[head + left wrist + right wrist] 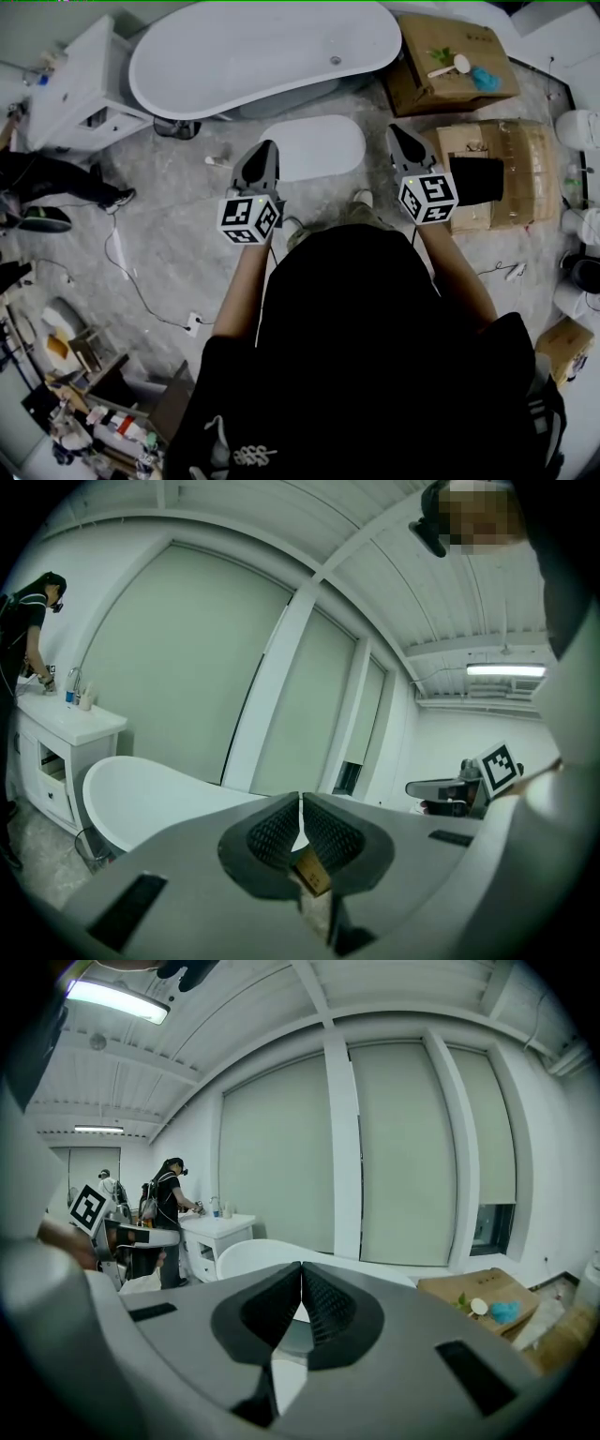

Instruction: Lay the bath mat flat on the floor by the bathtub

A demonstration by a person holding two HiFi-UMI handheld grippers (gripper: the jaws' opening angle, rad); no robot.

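The white oval bath mat (314, 147) lies flat on the grey floor just in front of the white bathtub (262, 56). My left gripper (268, 145) hovers at the mat's left end, jaws shut and empty. My right gripper (394, 129) hangs off the mat's right end, also shut with nothing in it. In the left gripper view the shut gripper (300, 819) points at the bathtub (150, 803). The right gripper (301, 1286) is likewise pressed together and faces the bathtub (272, 1252). Neither gripper touches the mat.
Two cardboard boxes (450, 61) (497, 173) stand to the right of the mat. At the tub's left end is a white vanity (80, 84) with a person (47, 178) beside it. A cable (141, 291) trails over the floor at left. Clutter fills the lower left corner.
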